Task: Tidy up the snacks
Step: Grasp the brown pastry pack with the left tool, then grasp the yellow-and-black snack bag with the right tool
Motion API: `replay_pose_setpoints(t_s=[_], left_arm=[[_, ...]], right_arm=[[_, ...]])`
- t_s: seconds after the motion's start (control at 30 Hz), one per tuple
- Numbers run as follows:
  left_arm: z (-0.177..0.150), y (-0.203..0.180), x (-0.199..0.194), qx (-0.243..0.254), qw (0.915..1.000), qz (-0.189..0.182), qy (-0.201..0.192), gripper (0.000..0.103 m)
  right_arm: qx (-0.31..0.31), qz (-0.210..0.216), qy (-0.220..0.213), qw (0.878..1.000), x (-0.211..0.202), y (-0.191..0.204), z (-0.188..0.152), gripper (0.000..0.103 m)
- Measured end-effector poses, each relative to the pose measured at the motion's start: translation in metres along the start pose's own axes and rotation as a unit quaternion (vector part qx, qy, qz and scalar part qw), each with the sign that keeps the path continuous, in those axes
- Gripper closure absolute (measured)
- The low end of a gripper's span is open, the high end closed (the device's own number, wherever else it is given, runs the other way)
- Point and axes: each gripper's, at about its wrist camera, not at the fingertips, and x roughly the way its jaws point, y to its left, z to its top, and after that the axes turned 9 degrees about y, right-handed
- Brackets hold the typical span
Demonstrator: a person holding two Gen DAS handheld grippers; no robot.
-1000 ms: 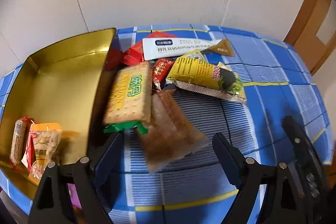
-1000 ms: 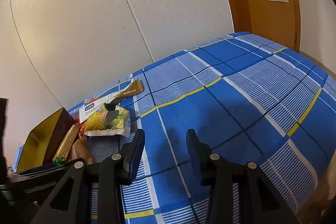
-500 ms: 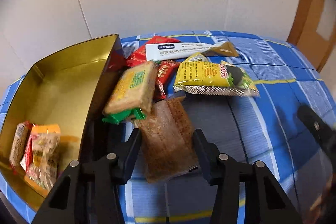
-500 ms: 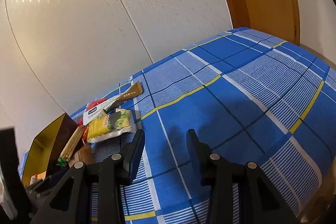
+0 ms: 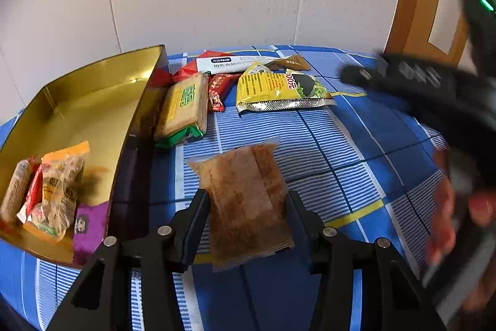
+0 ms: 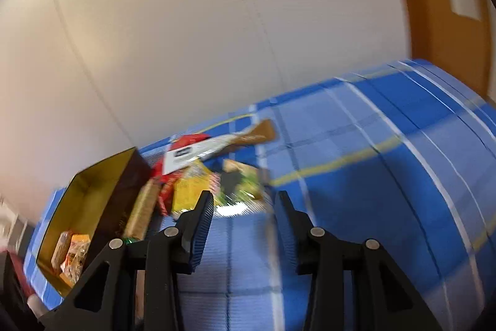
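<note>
A brown snack packet (image 5: 238, 176) sits between the fingers of my left gripper (image 5: 246, 196), which is shut on its sides and holds it apart from the pile. To its left stands an open gold tin (image 5: 93, 101) with several wrapped snacks (image 5: 59, 185) in its near corner. Behind lie a yellow cracker pack (image 5: 183, 107), a red candy (image 5: 217, 92), a yellow seaweed bag (image 5: 279, 89) and a long white bar (image 5: 235, 64). My right gripper (image 6: 245, 207) is open with nothing between its fingers and points at the pile; its view is blurred.
A blue checked cloth (image 5: 356, 151) covers the table. The right-hand tool (image 5: 434, 89) and a person's hand (image 5: 449, 213) fill the right edge of the left wrist view. A white wall and a wooden door (image 6: 434, 20) stand behind. The gold tin (image 6: 90, 194) is at the right view's left.
My left gripper closed on the brown packet and drew it back from the pile. The right gripper swung left toward the snacks, blurring its view.
</note>
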Motion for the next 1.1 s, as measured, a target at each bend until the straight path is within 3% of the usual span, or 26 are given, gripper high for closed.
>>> replay_pose_setpoints(t_s=[0.17, 0.27, 0.37, 0.5, 0.6, 0.7, 0.83, 0.93, 1.0, 1.1], left_arm=[[-0.003, 0.004, -0.003, -0.003, 0.9999, -0.009, 0.007, 0.052], [-0.006, 0.006, -0.003, -0.006, 0.9998, -0.015, 0.013, 0.052], [-0.009, 0.007, -0.003, -0.006, 0.9997, -0.018, 0.017, 0.052], [-0.011, 0.007, -0.003, -0.012, 0.9996, -0.02, 0.016, 0.052], [-0.013, 0.009, -0.004, -0.015, 0.9996, -0.021, 0.015, 0.052], [-0.014, 0.012, -0.005, -0.02, 0.9994, -0.024, 0.017, 0.052], [-0.012, 0.012, -0.005, -0.024, 0.9991, -0.026, 0.022, 0.052], [-0.014, 0.012, -0.006, -0.021, 0.9992, -0.024, 0.024, 0.052], [-0.014, 0.013, -0.006, -0.02, 0.9992, -0.024, 0.026, 0.052], [-0.015, 0.015, -0.007, -0.019, 0.999, -0.028, 0.028, 0.052]], right_arm=[[-0.123, -0.012, 0.049, 0.991, 0.042, 0.037, 0.033, 0.06], [-0.158, -0.025, 0.092, 0.983, 0.067, 0.043, 0.033, 0.059], [-0.144, -0.008, 0.084, 0.986, 0.062, 0.036, 0.025, 0.059], [-0.074, 0.067, 0.101, 0.99, 0.044, 0.018, -0.003, 0.06], [-0.113, 0.03, 0.075, 0.99, 0.03, 0.027, -0.014, 0.059], [-0.164, 0.005, 0.041, 0.986, 0.021, 0.042, 0.005, 0.058], [-0.204, -0.01, 0.107, 0.973, 0.056, 0.057, 0.037, 0.054], [-0.224, -0.032, 0.145, 0.963, 0.087, 0.064, 0.041, 0.052], [-0.224, -0.017, 0.154, 0.962, 0.094, 0.063, 0.041, 0.044], [-0.236, -0.017, 0.156, 0.959, 0.089, 0.062, 0.031, 0.043]])
